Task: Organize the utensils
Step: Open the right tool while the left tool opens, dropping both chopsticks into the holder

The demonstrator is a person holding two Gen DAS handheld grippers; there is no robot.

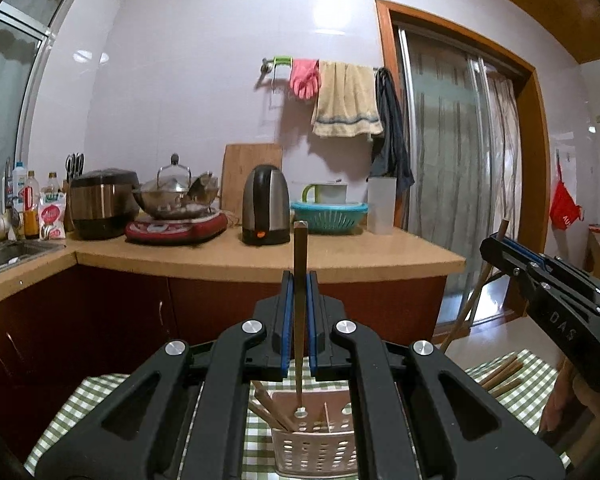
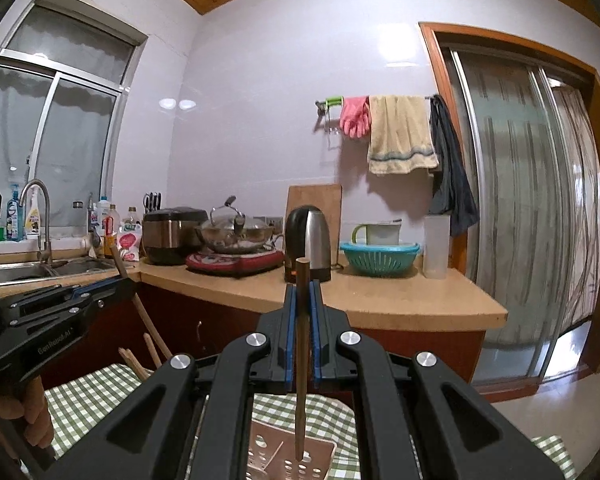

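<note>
Both claws clamped, left claw (image 1: pixel 299 280) on one upright chopstick (image 1: pixel 299 300), right claw (image 2: pixel 302 292) on another (image 2: pixel 301 340), each tip hanging just above the holder (image 1: pixel 314 444). Could miss the holder if tilted or let go off-centre, skittering onto the checked cloth (image 1: pixel 76 408). Behind the holder, a kitchen counter (image 1: pixel 260 258) crowded with kettle (image 1: pixel 265 204) and pots.

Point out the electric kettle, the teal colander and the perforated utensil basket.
electric kettle (image 1: pixel 265 204): left wrist view, on its steel body.
teal colander (image 1: pixel 329 216): left wrist view, on its slotted side wall.
perforated utensil basket (image 1: pixel 316 450): left wrist view, on its front wall below the tongs.
</note>
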